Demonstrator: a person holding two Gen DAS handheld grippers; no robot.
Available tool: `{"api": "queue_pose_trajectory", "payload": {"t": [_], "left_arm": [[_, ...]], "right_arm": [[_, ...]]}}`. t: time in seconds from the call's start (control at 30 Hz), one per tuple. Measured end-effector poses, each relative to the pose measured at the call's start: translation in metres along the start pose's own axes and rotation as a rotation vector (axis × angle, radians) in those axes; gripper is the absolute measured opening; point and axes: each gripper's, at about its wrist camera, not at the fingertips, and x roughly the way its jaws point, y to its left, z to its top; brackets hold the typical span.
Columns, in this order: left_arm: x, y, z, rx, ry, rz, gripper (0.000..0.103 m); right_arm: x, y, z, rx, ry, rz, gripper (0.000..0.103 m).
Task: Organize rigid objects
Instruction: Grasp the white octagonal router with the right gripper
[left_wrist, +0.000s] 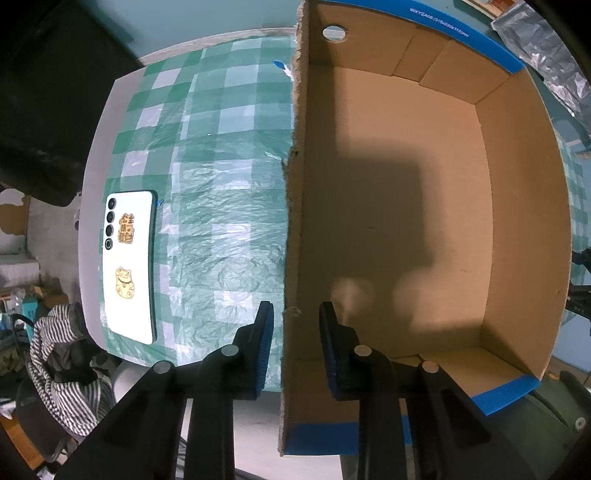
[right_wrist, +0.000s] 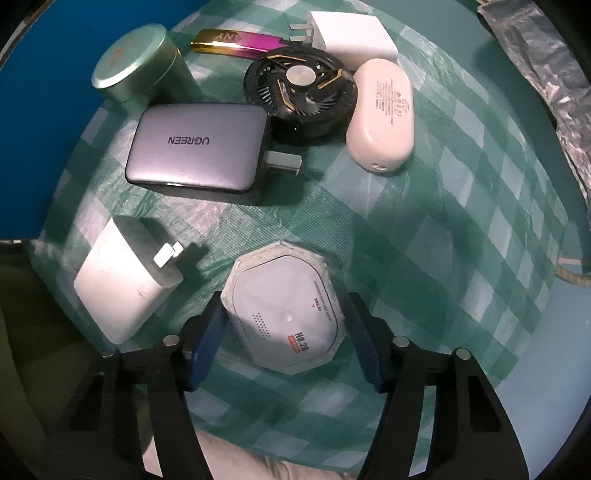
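1. The left gripper (left_wrist: 295, 314) points down over the ragged wall of the open cardboard box (left_wrist: 524, 206); its jaws stand narrow, one finger outside and one inside, each with a small gap to the wall.
2. The box is empty, on the green checked cloth (left_wrist: 221, 155); a white phone (left_wrist: 129, 266) lies face down well apart to the left.
3. The right gripper (right_wrist: 284, 328) straddles a white octagonal device (right_wrist: 284, 306), jaws half wide; the left pad (right_wrist: 207, 339) is just at its edge, the right pad apart.
4. Beyond lie a white charger (right_wrist: 122, 288), grey UGREEN charger (right_wrist: 195, 147), black fan (right_wrist: 299, 99), white oval case (right_wrist: 380, 118) and green tin (right_wrist: 140, 70).
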Motion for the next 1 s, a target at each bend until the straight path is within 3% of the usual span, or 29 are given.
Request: {"api": "queue_pose_trajectory", "payload": {"t": [0.4,0.57,0.73,1.0], "left_arm": [[0.001,-0.005,-0.002,0.024,0.000,0.001,0.016],[0.004,-0.003,-0.005,0.028,0.003,-0.002,0.011],[0.006,0.000,-0.008,0.024,0.009,-0.013,0.010],[0.013,0.008,-0.011,0.035,0.011,-0.012,0.010]], "right_arm": [[0.014,-0.029,0.019,0.338,0.021,0.102,0.062],[0.013,-0.045,0.017,0.382,0.014,0.119,0.062],[0.002,-0.038,0.002,0.403,0.004,0.125,0.062],[-0.028,-0.020,0.013,0.421,-0.012,0.125,0.062]]}}
